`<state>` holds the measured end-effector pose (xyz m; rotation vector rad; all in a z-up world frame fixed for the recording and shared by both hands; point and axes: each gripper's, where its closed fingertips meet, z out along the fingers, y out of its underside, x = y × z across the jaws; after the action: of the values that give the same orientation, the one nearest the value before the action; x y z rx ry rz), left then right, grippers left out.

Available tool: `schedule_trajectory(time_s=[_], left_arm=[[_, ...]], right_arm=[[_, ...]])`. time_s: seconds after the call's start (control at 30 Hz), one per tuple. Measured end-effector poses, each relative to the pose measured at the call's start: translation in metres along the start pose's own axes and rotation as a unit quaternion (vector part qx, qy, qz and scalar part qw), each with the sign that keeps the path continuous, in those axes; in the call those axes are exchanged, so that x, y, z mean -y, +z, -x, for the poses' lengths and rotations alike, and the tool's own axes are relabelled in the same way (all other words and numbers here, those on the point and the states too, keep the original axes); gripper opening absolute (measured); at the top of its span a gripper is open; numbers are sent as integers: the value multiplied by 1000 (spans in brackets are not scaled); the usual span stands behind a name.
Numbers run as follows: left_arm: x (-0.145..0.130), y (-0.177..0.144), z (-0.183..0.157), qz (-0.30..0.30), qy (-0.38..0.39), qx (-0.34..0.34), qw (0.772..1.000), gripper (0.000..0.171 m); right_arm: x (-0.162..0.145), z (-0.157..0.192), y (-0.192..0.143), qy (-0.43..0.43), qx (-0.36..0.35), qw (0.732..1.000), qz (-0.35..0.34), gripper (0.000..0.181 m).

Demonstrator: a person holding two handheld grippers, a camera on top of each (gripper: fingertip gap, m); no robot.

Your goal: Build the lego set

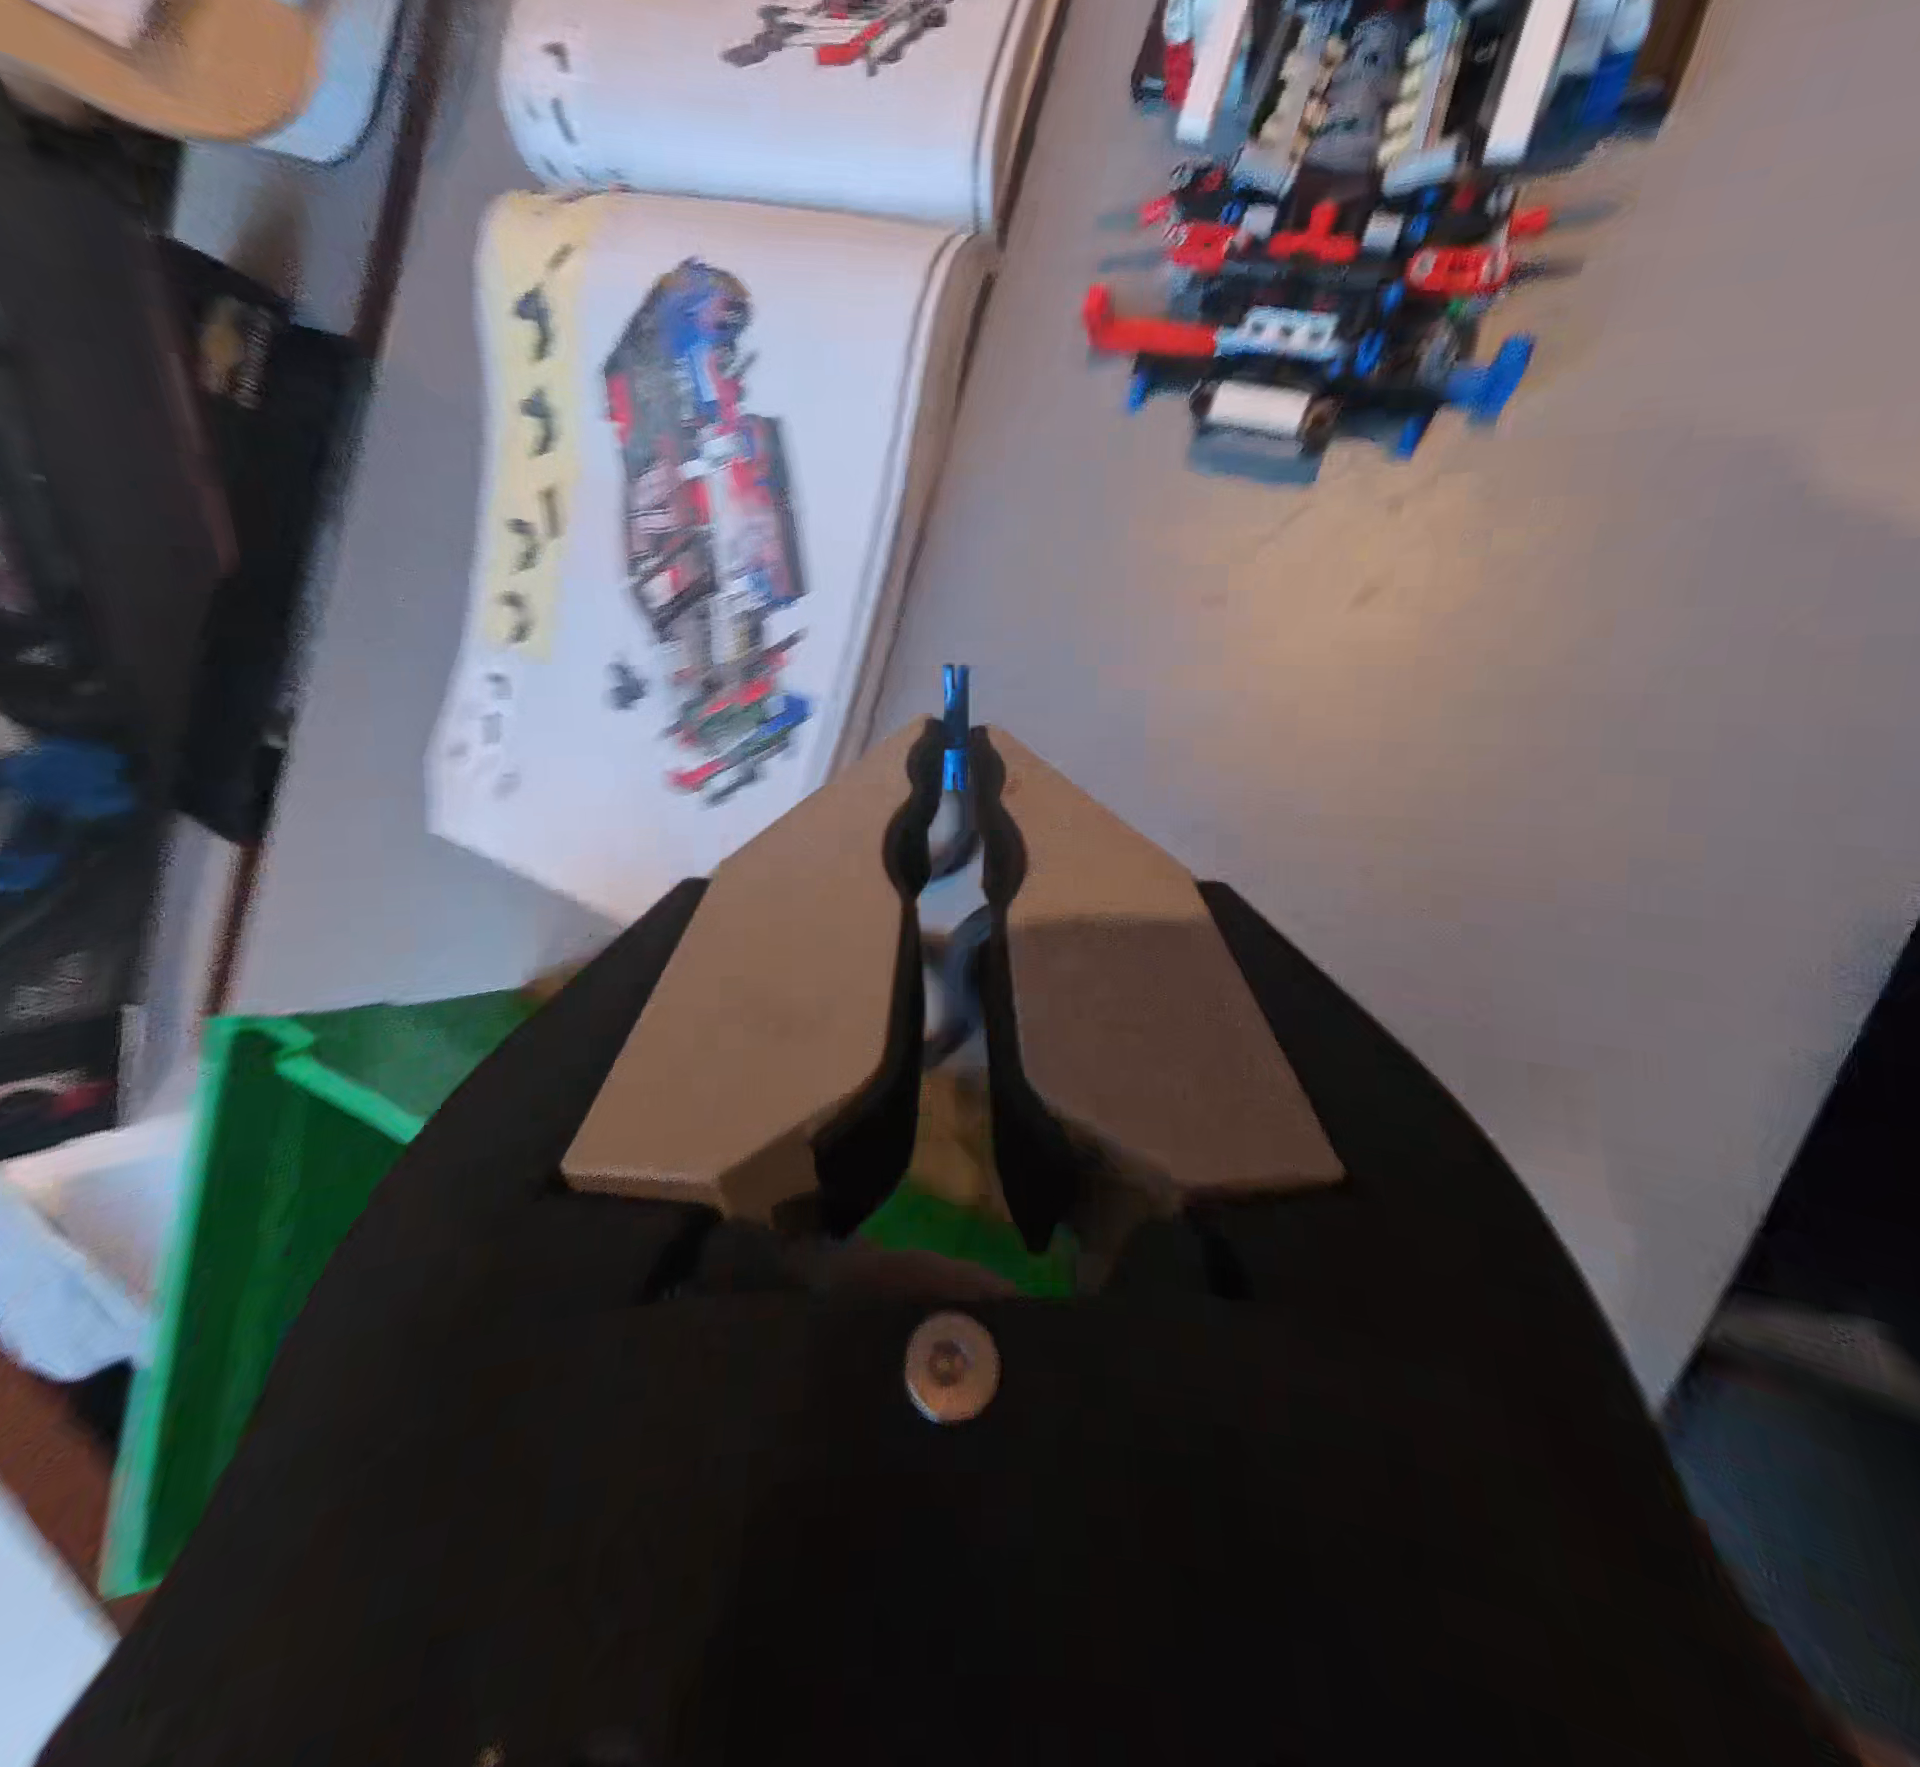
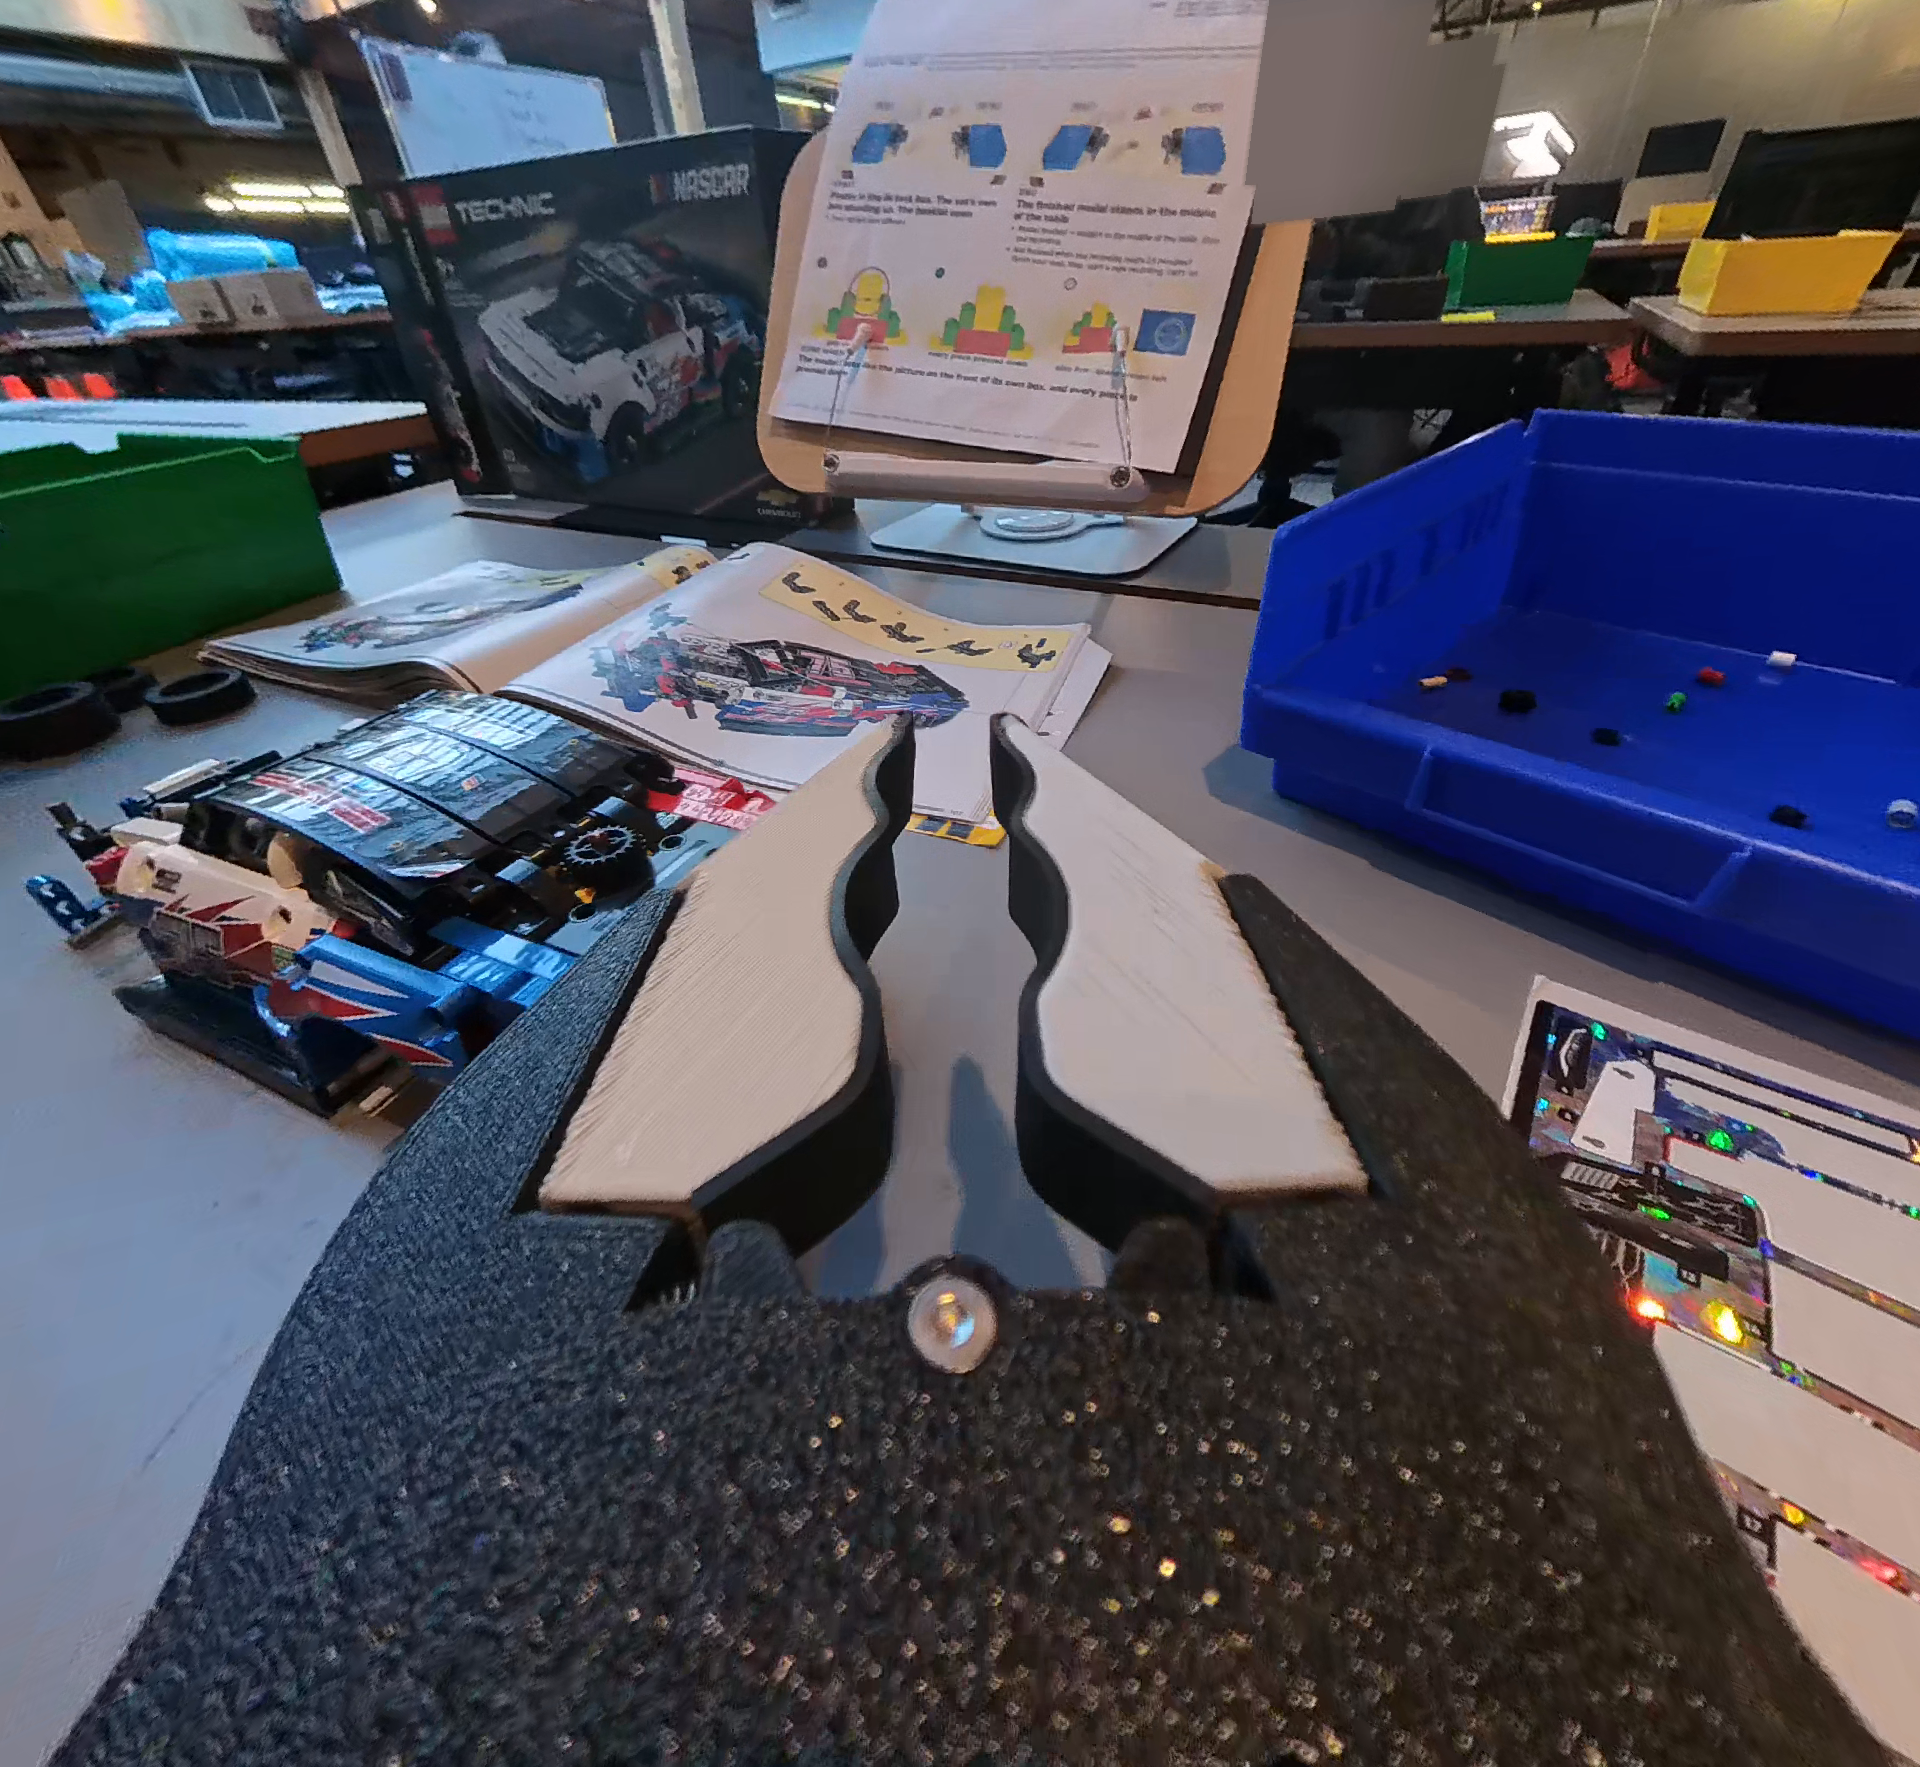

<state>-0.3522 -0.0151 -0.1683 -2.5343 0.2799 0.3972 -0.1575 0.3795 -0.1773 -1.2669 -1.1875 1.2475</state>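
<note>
My left gripper (image 1: 956, 743) is shut on a small blue pin (image 1: 955, 699) that sticks out past its fingertips, held above the grey table. The half-built lego car (image 1: 1361, 159) lies ahead to the right in the left wrist view, blurred. In the right wrist view the car (image 2: 353, 896) lies at the left, black, white and blue. My right gripper (image 2: 952, 730) is open and empty, hovering over the table beside the car. The open instruction booklet (image 1: 717, 429) lies left of the car; it also shows in the right wrist view (image 2: 790, 668).
A blue bin (image 2: 1558, 761) with several small loose pieces stands at the right. A green bin (image 2: 145, 543) stands at the left, with black tyres (image 2: 197, 697) before it. The set's box (image 2: 613, 325) and a paper stand (image 2: 1029, 470) are behind. A sticker sheet (image 2: 1745, 1229) lies near right. The left gripper's tips are roughly 45 cm from the right gripper's. My left gripper is the nearer one to the half-built lego car (image 1: 1361, 159): about 20 cm, against 30 cm.
</note>
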Motion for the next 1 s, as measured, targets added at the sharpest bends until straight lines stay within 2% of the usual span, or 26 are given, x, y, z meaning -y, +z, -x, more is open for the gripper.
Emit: schedule_trajectory(time_s=[0.07, 0.13, 0.2, 0.3, 0.37, 0.4, 0.43, 0.53, 0.63, 0.7, 0.87, 0.93, 1.0], left_arm=[[0, 36, -31, 28, -53, -6, 998, 2], [-17, 68, -59, 65, -79, -30, 994, 2], [-36, 89, -69, 94, -107, -31, 989, 2], [-45, 91, -57, 80, -142, 4, 987, 3], [-47, 89, -56, 69, -164, 3, 984, 14], [-47, 88, -56, 60, -176, -2, 983, 27], [-45, 86, -57, 46, -189, -9, 981, 36], [-39, 79, -56, -5, -236, -23, 971, 37], [-47, 68, -53, -20, -249, -22, 968, 39], [-49, 54, -53, -39, -254, -25, 966, 42], [-37, 8, -66, -134, -270, -62, 951, 41], [-44, -10, -58, -152, -287, -40, 945, 42], [-61, -46, -25, -176, -300, 28, 937, 41]], right_arm=[[1, 3, -1, -8, 4, 1000, -6, 13], [3, 6, -2, -18, 6, 1000, -11, 11], [3, 8, -3, -28, 5, 1000, -13, 10], [3, 10, -3, -37, 3, 999, -14, 10], [4, 10, -3, -35, 4, 999, -16, 10], [4, 10, -3, -32, 5, 999, -18, 10], [5, 9, -4, -27, 6, 999, -19, 10], [6, 4, -5, -11, 2, 1000, -24, 10], [7, -1, -5, 5, -4, 1000, -27, 10], [8, -4, -6, 14, -10, 999, -31, 10], [10, -14, -8, 30, -28, 998, -38, 10], [10, -18, -9, 36, -36, 998, -41, 10], [10, -22, -10, 41, -41, 997, -42, 11]])
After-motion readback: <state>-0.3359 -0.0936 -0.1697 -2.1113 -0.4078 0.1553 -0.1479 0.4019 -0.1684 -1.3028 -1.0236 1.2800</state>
